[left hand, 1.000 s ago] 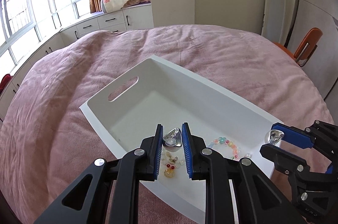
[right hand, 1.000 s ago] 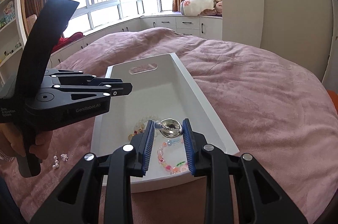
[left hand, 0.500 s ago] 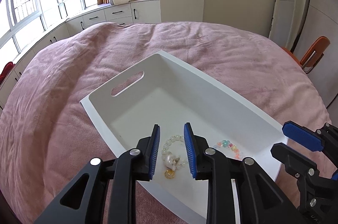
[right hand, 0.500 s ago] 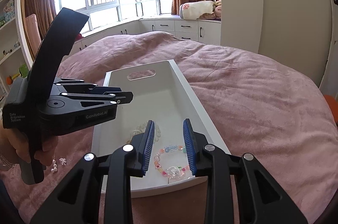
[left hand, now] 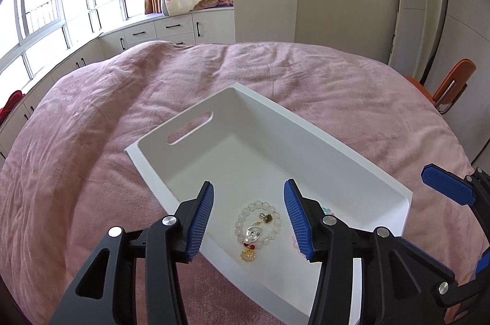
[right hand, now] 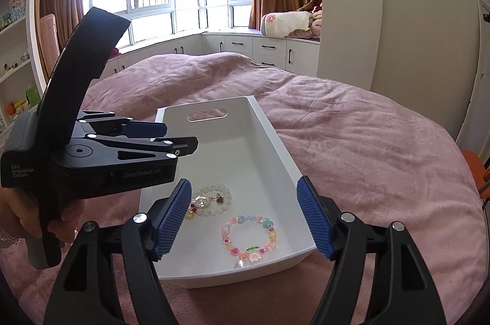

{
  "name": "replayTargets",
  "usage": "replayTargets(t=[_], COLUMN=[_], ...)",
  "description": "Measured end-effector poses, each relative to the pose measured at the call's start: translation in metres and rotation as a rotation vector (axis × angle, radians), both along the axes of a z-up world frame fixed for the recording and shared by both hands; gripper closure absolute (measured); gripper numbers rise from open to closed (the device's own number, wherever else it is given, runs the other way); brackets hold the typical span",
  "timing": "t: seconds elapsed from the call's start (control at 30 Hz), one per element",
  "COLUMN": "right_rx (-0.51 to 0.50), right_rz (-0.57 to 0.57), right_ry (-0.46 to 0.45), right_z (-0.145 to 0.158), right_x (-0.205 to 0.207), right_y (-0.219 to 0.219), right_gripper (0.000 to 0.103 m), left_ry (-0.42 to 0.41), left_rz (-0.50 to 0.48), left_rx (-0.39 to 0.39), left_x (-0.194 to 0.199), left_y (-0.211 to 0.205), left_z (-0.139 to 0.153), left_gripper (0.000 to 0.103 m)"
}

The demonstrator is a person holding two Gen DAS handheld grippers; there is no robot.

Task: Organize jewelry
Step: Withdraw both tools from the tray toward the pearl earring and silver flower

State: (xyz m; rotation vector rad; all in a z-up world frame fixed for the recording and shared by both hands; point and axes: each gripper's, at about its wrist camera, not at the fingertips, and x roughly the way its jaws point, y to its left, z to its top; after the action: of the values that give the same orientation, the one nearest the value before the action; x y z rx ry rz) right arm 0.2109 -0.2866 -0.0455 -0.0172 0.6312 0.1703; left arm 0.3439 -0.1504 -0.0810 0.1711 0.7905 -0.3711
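A white bin (left hand: pixel 306 141) with a handle slot lies on the pink bed. At its near end rests a white bead bracelet (left hand: pixel 260 225) with gold and red charms and a clear shiny piece (left hand: pixel 254 233) inside its ring. Beside it is a colourful bead bracelet (right hand: pixel 249 239), with another clear piece (right hand: pixel 240 263) at its near side. My left gripper (left hand: pixel 248 185) hovers over the white bracelet (right hand: pixel 214 196), jaws opening, nothing between them. My right gripper (right hand: pixel 245 182) hangs over the bin (right hand: pixel 269 147), jaws opening wide and empty. The left gripper (right hand: pixel 171 138) shows side-on there.
The pink bedspread (left hand: pixel 92 141) spreads all around the bin. A person's hand (right hand: pixel 18 221) grips the left tool's handle. An orange chair (left hand: pixel 453 83) stands past the bed's right edge. White window cabinets (right hand: pixel 269 49) and a folded blanket (right hand: pixel 288 23) are behind.
A second ago each gripper pinched a small shiny piece over the bin. Both pieces have dropped into the bin, and both pairs of jaws have spread apart.
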Motion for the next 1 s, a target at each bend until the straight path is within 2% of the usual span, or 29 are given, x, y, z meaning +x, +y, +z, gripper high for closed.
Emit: replayTargets(t=[0.03, 0.1, 0.23, 0.37, 0.43, 0.47, 0.5, 0.63, 0.7, 0.8, 1.0], right_rx=[0.004, 0.014, 0.007, -0.025, -0.021, -0.019, -0.015, -0.017, -0.022, -0.060, -0.112], right_rz=[0.000, 0.011, 0.055, 0.109, 0.137, 0.148, 0.163, 0.236, 0.276, 0.321, 0.380], right_ry=[-0.004, -0.023, -0.055, -0.071, -0.081, -0.083, -0.088, -0.110, -0.116, -0.114, -0.080], right_z=[0.001, 0.006, 0.017, 0.027, 0.032, 0.033, 0.034, 0.035, 0.033, 0.027, 0.012], right_x=[-0.001, -0.009, -0.019, -0.023, -0.026, -0.027, -0.028, -0.035, -0.038, -0.040, -0.043], right_y=[0.000, 0.003, 0.018, 0.043, 0.055, 0.060, 0.065, 0.093, 0.107, 0.132, 0.166], right_gripper=[0.024, 0.023, 0.023, 0.023, 0.020, 0.017, 0.010, 0.009, 0.009, 0.009, 0.010], left_ry=[-0.019, -0.048, -0.072, -0.062, -0.074, -0.085, -0.099, -0.163, -0.161, -0.107, 0.014], left_rz=[0.014, 0.040, 0.100, 0.109, 0.125, 0.144, 0.172, 0.281, 0.312, 0.331, 0.281], left_rx=[-0.015, -0.071, -0.140, -0.108, -0.086, -0.077, -0.068, -0.072, -0.087, -0.076, -0.033], left_x=[-0.004, -0.015, -0.039, -0.048, -0.052, -0.055, -0.059, -0.085, -0.100, -0.116, -0.132], left_y=[0.004, 0.021, 0.060, 0.094, 0.109, 0.118, 0.127, 0.162, 0.177, 0.193, 0.192], left_z=[0.003, 0.010, 0.015, 0.015, 0.017, 0.019, 0.021, 0.025, 0.019, -0.005, -0.067], left_gripper=[0.051, 0.049, 0.031, 0.027, 0.018, 0.012, 0.011, 0.009, 0.008, 0.008, 0.008])
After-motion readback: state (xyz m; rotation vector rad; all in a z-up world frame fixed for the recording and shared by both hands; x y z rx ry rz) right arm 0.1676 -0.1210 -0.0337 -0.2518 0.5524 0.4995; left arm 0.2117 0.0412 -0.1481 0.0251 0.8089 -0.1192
